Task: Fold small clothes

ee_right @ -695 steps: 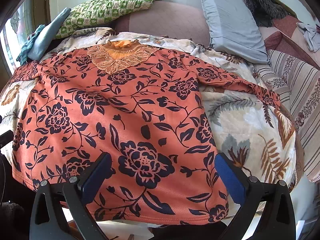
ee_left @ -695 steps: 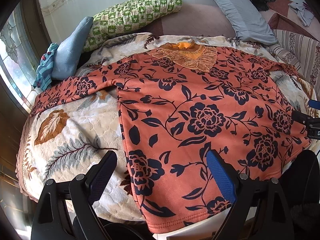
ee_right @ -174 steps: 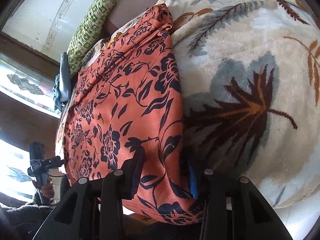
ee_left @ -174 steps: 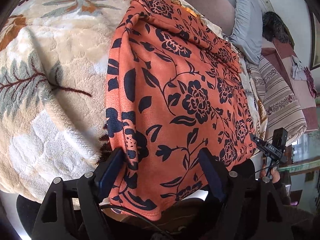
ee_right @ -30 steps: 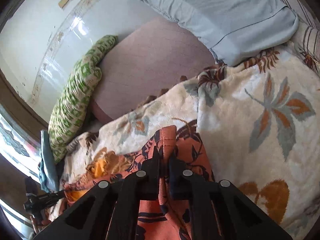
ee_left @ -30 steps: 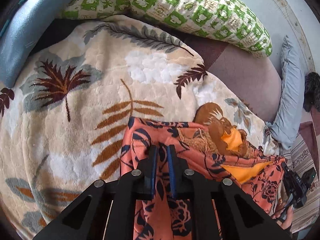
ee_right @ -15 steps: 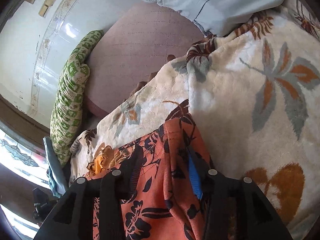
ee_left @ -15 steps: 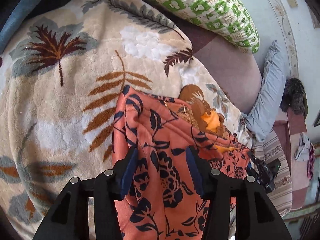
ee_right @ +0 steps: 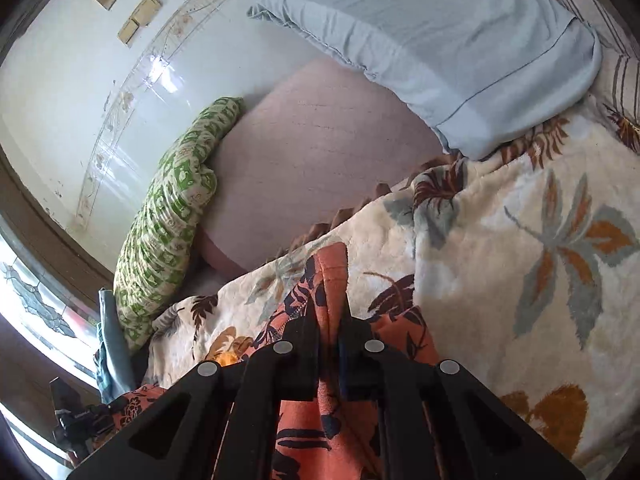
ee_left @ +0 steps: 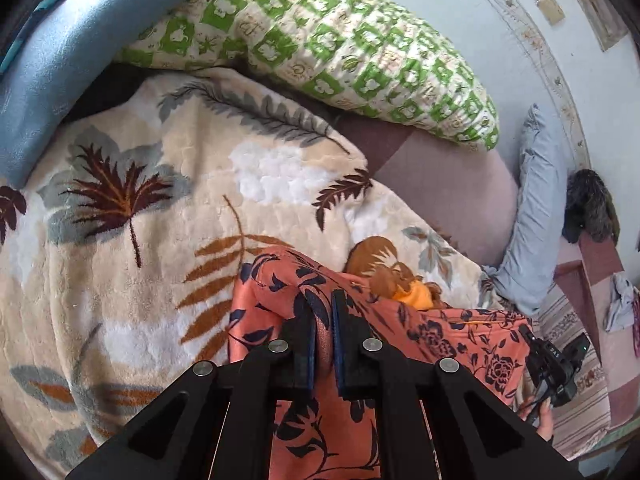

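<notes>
Half a second earlier both pairs of fingers stood spread over the cloth; since then they had just been closing, each ending with cloth between them. Left gripper [ee_left: 323, 312] had its fingers pinched on a raised fold of the orange floral top [ee_left: 440, 332], near the top's far left corner. Right gripper [ee_right: 329, 316] had its fingers pressed together on another upright ridge of the same top, at its far right corner. Compared with the start, when the top lay spread flat with sleeves out, it was now a narrower folded bundle. It lay on the leaf-patterned blanket [ee_left: 140, 240] covering the bed, toward the near edge, with its orange collar [ee_left: 414, 296] showing between the two grips. Beyond the blanket's far edge lay a green checked pillow [ee_left: 320, 44] and a pale blue pillow [ee_right: 440, 32] against the wall.
</notes>
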Available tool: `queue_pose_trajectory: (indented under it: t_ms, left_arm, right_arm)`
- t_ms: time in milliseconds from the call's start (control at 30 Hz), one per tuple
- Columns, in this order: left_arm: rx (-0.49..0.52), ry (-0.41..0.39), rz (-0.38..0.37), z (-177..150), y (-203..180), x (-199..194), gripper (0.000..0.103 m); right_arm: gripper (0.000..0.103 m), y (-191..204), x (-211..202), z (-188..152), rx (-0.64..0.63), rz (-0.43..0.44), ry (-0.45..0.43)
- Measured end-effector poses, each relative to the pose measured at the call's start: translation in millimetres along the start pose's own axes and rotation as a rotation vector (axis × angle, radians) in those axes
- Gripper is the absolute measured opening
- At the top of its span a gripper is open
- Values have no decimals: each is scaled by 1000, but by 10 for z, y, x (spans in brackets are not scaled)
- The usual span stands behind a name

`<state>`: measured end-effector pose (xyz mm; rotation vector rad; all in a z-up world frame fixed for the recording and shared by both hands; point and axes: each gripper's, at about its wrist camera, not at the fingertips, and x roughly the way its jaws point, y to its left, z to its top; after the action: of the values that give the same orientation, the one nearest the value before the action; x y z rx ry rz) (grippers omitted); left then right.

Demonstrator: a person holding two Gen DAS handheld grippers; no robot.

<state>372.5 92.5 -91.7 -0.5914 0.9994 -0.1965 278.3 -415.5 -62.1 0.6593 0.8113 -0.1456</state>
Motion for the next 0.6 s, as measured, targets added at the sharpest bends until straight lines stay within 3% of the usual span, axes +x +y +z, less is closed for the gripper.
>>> queue_pose_trajectory:
  t_ms: [133,300,367,400,467,533,600]
  left_arm:
    - [-52,44,86,-20,172,359,6]
    - [-11,74,133,-25,34,492,8]
    - [-37,103,88,-29,31,392,8]
    - [-54,116,59,-37,65,307,9]
    - [-84,142,1,-114,140,126,17]
    - [-116,163,-53,-266,250,-55,37]
    - [-127,177,-99,-464,337,-184,43]
  right_arm:
    - [5,-254,293,-107,46,-81,63]
    - [12,-357,381,-202,54,-130,120]
    - [16,-321,238,-200,52,-106,123]
    - [24,-306,140,-218,49,-92,129]
    - [33,-284,-84,-304,28,-66,143]
    - [43,-323,-295,-464,22,-47,179]
    - [47,-391,-474,-667,34,-29,212]
